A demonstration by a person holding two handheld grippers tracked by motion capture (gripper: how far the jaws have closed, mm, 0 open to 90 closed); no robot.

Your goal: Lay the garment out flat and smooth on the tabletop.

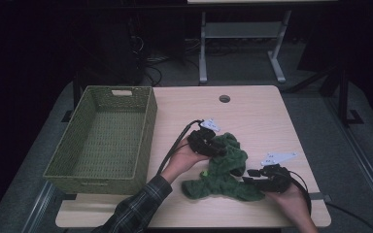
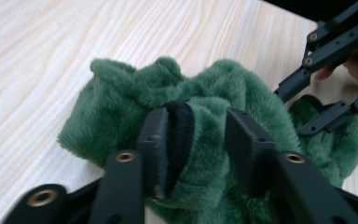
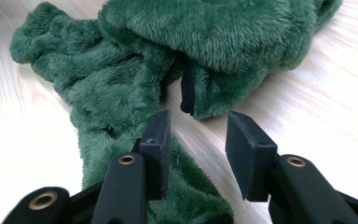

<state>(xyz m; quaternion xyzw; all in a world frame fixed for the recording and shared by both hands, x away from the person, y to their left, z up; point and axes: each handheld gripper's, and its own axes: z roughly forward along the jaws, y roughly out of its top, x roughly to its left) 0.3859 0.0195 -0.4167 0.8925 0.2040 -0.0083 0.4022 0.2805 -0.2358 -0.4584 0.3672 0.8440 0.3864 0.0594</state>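
At the far left of my bench [image 1: 252, 111] sits the green woven basket [image 1: 143, 141], its near wall well apart from my work. Just to its right my left hand [image 1: 182, 158] comes in under a plaid sleeve [image 1: 138, 206], carrying my left tongs [image 1: 217, 151], which lie on the upper left side of the green fleece garment [image 1: 226, 170]. Along those tongs I see a thick fold of the plush between the two black jaws — the fleece [image 2: 205, 135] bulges up in the gap, and a dark ribbed cuff [image 2: 179, 130] lies against the inner face of the left jaw; the jaws are partly closed and press the fold from both sides, so I have hold of it there. The garment itself lies crumpled on the pale wood toward the near right part of the bench, between my two hands. Farther right, my right tongs [image 1: 246, 175] point at the garment's lower right edge, with my right hand [image 1: 291, 199] behind them. In their own view the jaws stand partly apart with bare wood showing between the pads; the left jaw rests beside a strip of fleece [image 3: 112, 93], and a dark hem edge [image 3: 188, 88] hangs just beyond the tips — nothing is pinched there.
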